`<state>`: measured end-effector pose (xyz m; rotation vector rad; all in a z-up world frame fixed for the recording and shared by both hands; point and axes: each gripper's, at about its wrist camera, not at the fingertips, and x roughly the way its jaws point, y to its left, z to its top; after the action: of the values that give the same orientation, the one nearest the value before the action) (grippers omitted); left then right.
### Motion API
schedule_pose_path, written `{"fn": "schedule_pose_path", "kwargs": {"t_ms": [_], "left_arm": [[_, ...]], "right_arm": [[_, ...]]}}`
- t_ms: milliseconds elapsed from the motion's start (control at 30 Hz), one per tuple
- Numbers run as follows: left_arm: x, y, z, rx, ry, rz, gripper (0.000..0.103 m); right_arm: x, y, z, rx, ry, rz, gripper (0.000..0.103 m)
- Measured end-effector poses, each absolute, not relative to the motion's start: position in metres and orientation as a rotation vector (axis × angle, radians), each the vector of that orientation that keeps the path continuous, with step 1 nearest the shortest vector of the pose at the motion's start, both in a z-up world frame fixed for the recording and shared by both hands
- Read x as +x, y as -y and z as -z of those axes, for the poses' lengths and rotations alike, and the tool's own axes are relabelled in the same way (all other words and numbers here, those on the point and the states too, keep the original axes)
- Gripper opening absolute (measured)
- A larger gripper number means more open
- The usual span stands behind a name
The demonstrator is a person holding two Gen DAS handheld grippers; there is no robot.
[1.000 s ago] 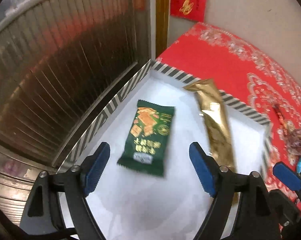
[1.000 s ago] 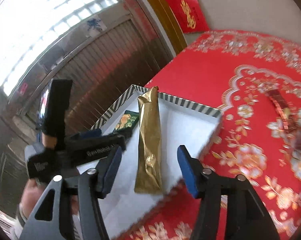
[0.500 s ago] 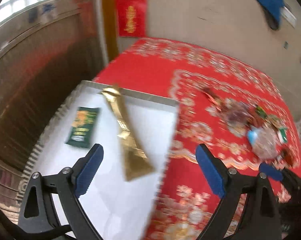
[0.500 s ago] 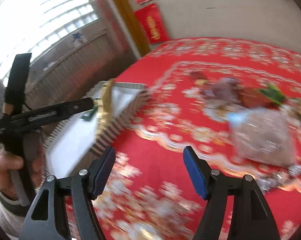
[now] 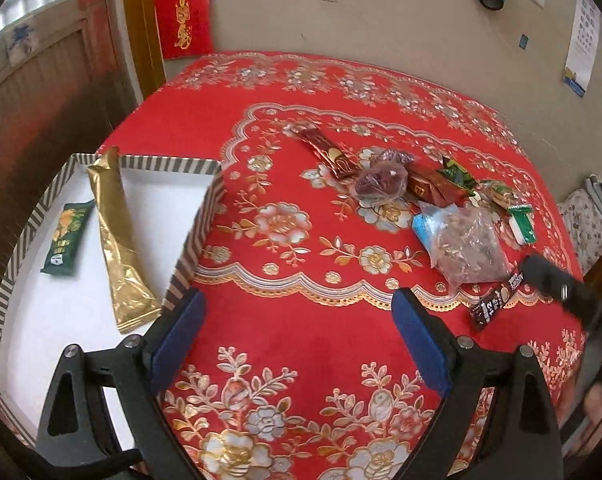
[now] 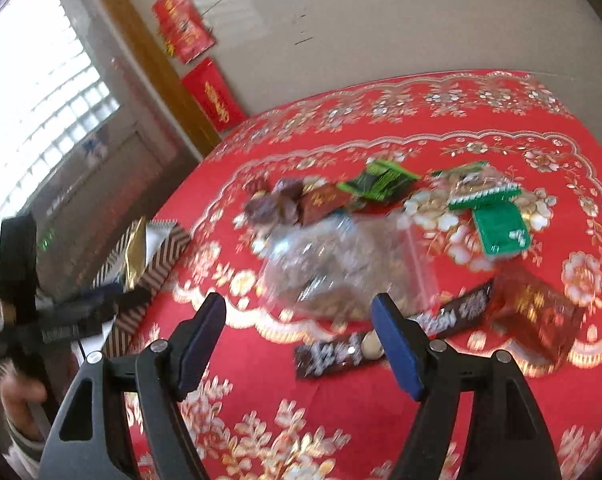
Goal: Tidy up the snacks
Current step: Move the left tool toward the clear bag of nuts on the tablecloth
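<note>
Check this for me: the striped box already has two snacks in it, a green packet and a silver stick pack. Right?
Not quite. The striped box does hold two snacks, and one is the green packet, but the stick pack is gold, not silver, as the left wrist view shows.

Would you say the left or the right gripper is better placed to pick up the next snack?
Right. The right gripper, open, faces the black bar just ahead; the left gripper hangs over bare tablecloth.

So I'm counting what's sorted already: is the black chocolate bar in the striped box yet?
No, the black chocolate bar lies on the red tablecloth; the striped box holds only the gold packet and green packet.
</note>
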<state>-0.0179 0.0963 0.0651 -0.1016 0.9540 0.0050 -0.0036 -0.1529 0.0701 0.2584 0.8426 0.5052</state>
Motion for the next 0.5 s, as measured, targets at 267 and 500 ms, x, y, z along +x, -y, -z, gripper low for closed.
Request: {"fn": "schedule_pose_path", "kwargs": {"t_ms": [267, 500], "left_arm": [[-0.016, -0.108, -0.068, -0.111, -0.95, -0.039, 0.093], [-0.013, -0.129, -0.07, -0.149, -0.94, -0.082, 0.093]], "right_arm": [[0.046, 0.143, -0.041, 0.355, -0.981, -0.553, 0.077], [-0.004, 0.103, -0.04, 0.433, -1.032, -0.828, 0.077]]}}
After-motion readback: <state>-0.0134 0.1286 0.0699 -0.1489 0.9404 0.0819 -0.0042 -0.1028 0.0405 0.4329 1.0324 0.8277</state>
